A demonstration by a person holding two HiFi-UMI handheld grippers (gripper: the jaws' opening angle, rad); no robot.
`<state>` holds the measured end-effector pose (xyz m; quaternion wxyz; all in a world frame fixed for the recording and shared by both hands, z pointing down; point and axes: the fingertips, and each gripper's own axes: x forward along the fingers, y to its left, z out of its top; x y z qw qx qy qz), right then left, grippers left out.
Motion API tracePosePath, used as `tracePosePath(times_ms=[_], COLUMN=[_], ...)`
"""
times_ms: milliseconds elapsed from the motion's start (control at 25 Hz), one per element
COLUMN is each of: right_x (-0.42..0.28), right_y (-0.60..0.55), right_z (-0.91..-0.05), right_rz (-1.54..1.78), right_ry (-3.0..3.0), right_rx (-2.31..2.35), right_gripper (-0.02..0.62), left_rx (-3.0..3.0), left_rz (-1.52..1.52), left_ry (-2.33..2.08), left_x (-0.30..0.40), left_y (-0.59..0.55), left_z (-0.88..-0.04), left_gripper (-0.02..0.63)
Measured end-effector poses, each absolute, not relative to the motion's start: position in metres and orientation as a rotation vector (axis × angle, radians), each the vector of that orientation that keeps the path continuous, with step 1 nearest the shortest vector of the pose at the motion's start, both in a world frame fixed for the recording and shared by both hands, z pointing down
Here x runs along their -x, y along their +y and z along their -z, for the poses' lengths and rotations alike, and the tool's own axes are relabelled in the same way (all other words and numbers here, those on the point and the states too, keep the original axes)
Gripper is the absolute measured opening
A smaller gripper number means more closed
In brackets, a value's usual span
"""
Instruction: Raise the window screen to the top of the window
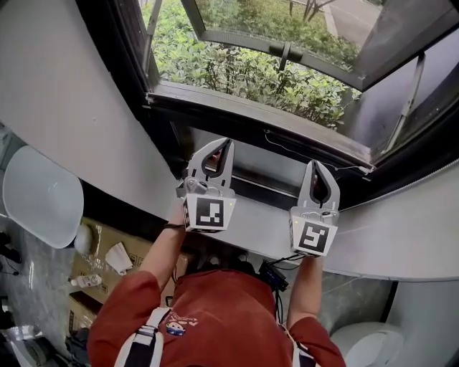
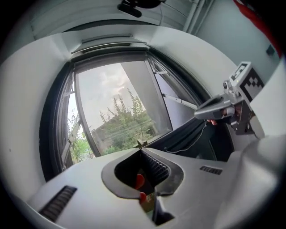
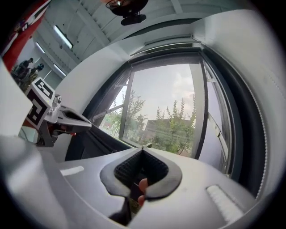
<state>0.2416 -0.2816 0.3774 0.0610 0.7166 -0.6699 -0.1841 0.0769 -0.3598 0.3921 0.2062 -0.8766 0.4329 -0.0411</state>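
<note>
Closest, red shirt (image 1: 222, 315); beyond it white plastic left gripper (image 1: 228, 143) and matching right gripper (image 1: 316, 166) side by side, fingers (image 2: 154, 167) pressed together on nothing. Reach step, no grip yet. Grey window screen (image 1: 251, 161) seemingly low in black window frame (image 1: 118, 57), just ahead. Next: spread fingers, pinch its rail, lift

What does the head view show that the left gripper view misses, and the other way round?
Only the head view shows the person's red shirt and a cardboard box on the floor.

Only the left gripper view shows the sky and a dark fixture up at the ceiling.

Both show the dark window frame, greenery outside, and the left gripper and right gripper, each shut on nothing.
</note>
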Motion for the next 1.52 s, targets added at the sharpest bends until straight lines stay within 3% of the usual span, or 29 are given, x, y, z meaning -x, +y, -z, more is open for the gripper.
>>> tracePosePath(times_ms=[280,360,520,640,1160,1240,1520], right_x=[-0.241,-0.242,-0.25,-0.255,-0.266,-0.268,-0.269], right_y=[-0.308,-0.313,-0.318,-0.326,-0.338,-0.341,-0.342], right_z=[-0.397,-0.404,-0.417,-0.43,-0.455,-0.459,-0.458], right_rz=[0.572,0.565,0.605,0.615,0.644,0.666,0.681], right_ry=[-1.884,-1.84,-1.705,-1.592,-1.27,-1.185,-1.117], right_rx=[-1.889,-1.82,-1.701,-1.564,-1.312,-1.271,-1.272], right_gripper=[0.012,0.078,0.083,0.124,0.14,0.167,0.163], left_rx=[2.167,2.097,1.972,1.867,1.603,1.548,1.484], left_rz=[0.483,0.578,0.723,0.811,1.039,1.065,1.028], left_ry=[1.004,0.941,0.849,0.789,0.68,0.669,0.684], left_x=[-0.089,-0.09,-0.092,-0.093,-0.087,-0.085,-0.085], left_y=[-0.387,-0.395,-0.406,-0.411,-0.438,-0.439,-0.442], left_z=[-0.413,-0.42,-0.432,-0.44,-0.457,-0.457,-0.448], left_gripper=[0.072,0.089,0.109,0.126,0.16,0.16,0.16])
